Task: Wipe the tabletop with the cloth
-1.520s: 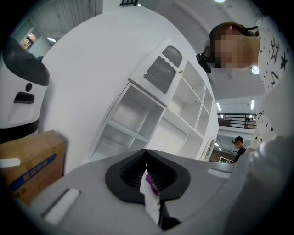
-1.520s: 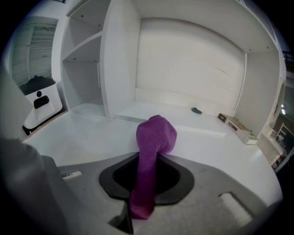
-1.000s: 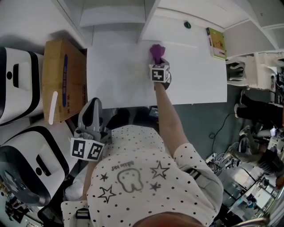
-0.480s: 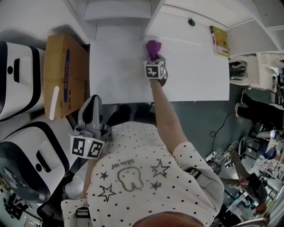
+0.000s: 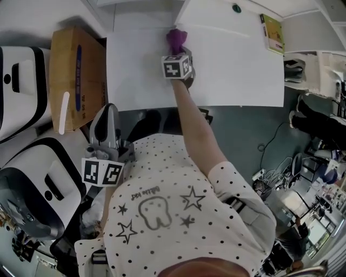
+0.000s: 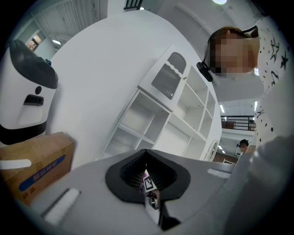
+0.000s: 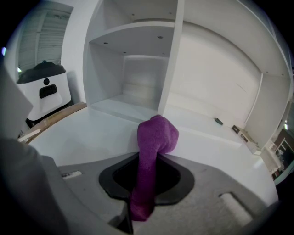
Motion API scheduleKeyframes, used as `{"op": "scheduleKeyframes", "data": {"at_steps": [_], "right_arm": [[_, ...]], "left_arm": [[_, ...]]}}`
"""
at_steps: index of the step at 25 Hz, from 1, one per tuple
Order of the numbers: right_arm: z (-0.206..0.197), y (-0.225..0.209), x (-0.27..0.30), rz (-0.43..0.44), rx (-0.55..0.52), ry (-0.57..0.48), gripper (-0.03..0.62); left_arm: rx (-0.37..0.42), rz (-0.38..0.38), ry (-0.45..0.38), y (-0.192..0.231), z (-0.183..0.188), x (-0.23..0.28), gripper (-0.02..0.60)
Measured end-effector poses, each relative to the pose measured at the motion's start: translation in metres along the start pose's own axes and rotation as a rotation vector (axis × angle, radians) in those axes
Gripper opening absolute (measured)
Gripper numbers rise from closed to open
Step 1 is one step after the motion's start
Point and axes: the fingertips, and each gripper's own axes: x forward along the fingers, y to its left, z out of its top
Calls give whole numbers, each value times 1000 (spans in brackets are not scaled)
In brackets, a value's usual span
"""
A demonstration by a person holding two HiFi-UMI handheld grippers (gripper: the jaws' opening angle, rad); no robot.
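Observation:
A purple cloth [image 5: 175,39] is bunched on the white tabletop [image 5: 135,70] near its back edge, below the shelf unit. My right gripper [image 5: 177,47] is shut on it, arm stretched over the table. In the right gripper view the cloth [image 7: 154,147] runs up from between the jaws of the right gripper [image 7: 146,186], and its folded end presses on the tabletop [image 7: 87,135]. My left gripper [image 5: 107,129] hangs off the table's front left, close to my body, with nothing in it. In the left gripper view the left gripper [image 6: 148,181] has its jaws together, leaving only a thin slit.
A cardboard box [image 5: 75,76] stands against the table's left side, with white machines [image 5: 16,81] beyond it. A green book [image 5: 274,33] lies at the back right, and a small dark knob [image 5: 236,8] is on the shelf face. White shelving [image 7: 138,69] rises behind the table.
My right gripper has slid the cloth left and farther toward the back edge of the table. The left gripper has stayed by my side.

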Motion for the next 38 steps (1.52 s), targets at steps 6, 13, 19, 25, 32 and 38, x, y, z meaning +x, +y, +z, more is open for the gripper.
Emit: {"op": "scheduleKeyframes", "data": {"at_steps": [6,13,19,25,32,38], "right_arm": [[5,18,0,6,-4,-9,63],[11,40,3,-2,-18,-8,63],[17,58,8,19,-49,-7,63],[23,72,10,40,-38,-9,63],[36,108,14,94,-58,-16,64],[47,144,15,155,-79,-33,64]], "left_arm": [[-1,21,0,4,0,-7,-9],[1,30,-6,8,2,-14,-9],[0,36,-13,12,3,-18,-9],[3,29,-20,16,8,-17,-9],[-5,36,-22,24,11,-19,-9],[-5,51,-19,31,13,-20,-9]]}}
